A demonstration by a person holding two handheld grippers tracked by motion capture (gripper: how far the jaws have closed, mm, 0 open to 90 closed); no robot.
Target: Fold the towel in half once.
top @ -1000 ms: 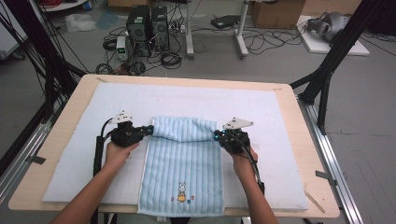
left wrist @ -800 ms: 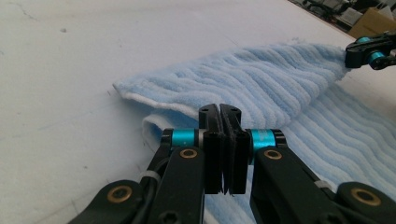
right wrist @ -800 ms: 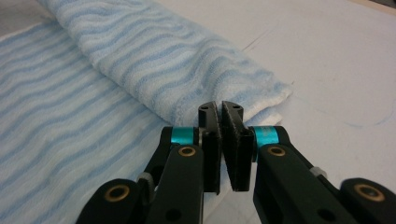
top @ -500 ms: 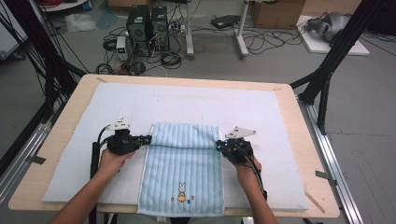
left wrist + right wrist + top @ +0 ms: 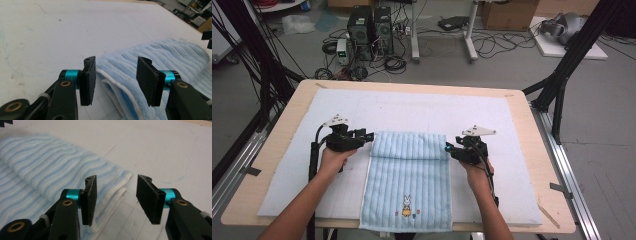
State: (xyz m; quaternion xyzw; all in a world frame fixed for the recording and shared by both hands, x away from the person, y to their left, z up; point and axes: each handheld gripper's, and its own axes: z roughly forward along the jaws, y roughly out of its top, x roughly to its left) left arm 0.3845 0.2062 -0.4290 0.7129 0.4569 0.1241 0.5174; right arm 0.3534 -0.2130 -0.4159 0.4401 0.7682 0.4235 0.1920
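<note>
High view: I see the left gripper (image 5: 368,136) just off the folded far edge of the blue towel (image 5: 408,185), at its left corner; the right gripper (image 5: 449,149) sits at the opposite corner; the towel lies flat on the white mat (image 5: 422,110), its near end hanging over the table (image 5: 537,125) edge.

Left gripper view: jaws spread wide, gripping nothing; the towel's folded corner (image 5: 117,75) lies between and beyond them.

Right gripper view: jaws wide apart, empty; the towel corner (image 5: 120,180) lies beyond the left jaw.
</note>
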